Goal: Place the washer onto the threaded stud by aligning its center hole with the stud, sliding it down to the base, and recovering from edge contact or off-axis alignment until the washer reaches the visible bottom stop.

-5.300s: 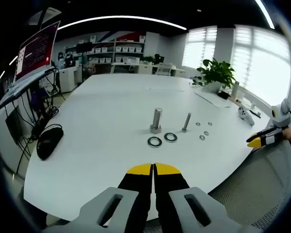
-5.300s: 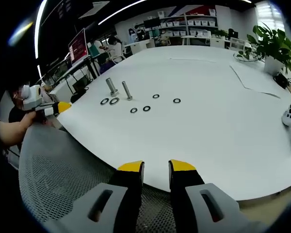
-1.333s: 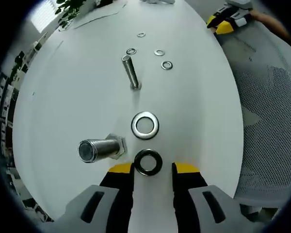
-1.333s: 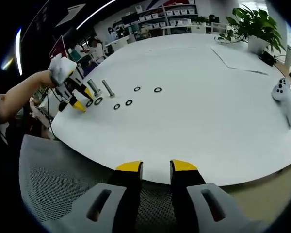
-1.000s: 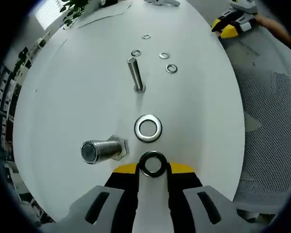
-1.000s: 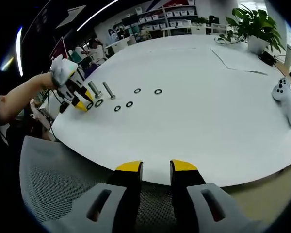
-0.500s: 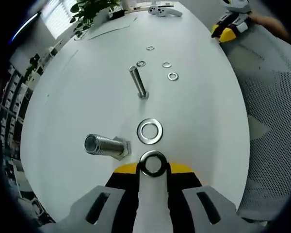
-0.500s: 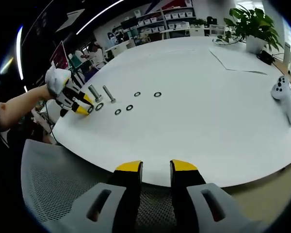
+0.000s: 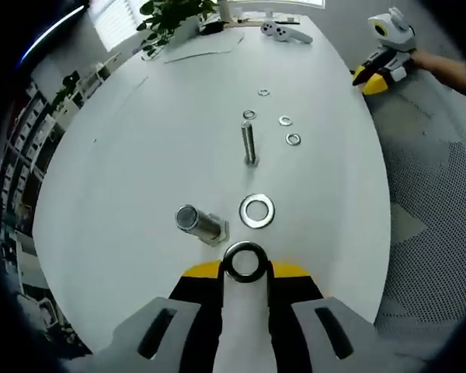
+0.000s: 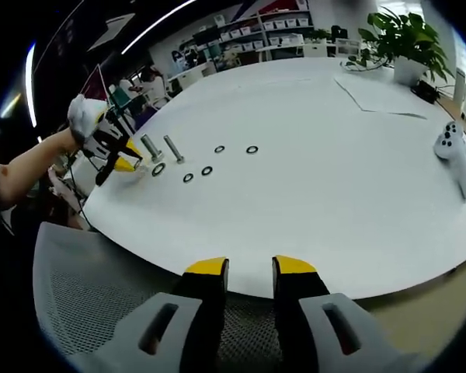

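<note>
One dark washer (image 9: 245, 263), pinched at its rim by the closed left gripper (image 9: 245, 270), sits at 5 o'clock of the thick stud (image 9: 197, 223); looks stiff, light, prob slippery, so grip opposite edges w/ hole clear; right gripper (image 10: 251, 268) slightly open, empty.

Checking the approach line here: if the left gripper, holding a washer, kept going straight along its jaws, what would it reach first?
Probably the loose washer lying flat just ahead of the left gripper; the thick stud stands off to the left of that line, though depth is hard to judge.
</note>
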`<state>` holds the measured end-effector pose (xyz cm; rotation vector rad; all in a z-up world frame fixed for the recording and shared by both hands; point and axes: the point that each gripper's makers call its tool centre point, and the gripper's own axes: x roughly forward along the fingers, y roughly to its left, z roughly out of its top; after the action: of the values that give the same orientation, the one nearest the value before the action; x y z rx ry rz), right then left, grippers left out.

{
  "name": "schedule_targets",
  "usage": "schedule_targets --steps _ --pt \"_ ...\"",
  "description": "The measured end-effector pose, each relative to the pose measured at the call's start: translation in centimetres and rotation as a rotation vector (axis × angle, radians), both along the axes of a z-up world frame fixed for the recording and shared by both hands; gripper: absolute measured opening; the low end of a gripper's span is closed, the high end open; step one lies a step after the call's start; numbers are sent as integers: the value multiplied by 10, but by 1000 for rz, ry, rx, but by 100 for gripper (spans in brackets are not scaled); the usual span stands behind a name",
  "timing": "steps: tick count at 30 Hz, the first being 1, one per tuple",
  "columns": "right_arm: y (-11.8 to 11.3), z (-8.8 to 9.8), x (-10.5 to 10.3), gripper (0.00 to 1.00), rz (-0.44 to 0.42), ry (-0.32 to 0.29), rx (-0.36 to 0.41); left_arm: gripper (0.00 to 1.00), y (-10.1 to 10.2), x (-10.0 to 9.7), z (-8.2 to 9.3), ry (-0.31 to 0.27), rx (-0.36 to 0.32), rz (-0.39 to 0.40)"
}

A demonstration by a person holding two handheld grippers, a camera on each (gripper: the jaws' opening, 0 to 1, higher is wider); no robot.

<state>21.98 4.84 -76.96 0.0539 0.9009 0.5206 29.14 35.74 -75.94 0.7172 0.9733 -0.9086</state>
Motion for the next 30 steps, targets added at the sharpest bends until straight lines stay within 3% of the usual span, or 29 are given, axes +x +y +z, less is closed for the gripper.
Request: schedule_targets --steps 11,15,30 --pt "0 1 0 26 -6 -4 0 19 -9 14 34 -72 -17 -18" --pt "-1 6 3 27 -42 -28 47 19 -10 22 42 -83 -15 -13" --pt "-1 3 2 26 -36 -15 19 19 -11 40 37 -75 15 -18"
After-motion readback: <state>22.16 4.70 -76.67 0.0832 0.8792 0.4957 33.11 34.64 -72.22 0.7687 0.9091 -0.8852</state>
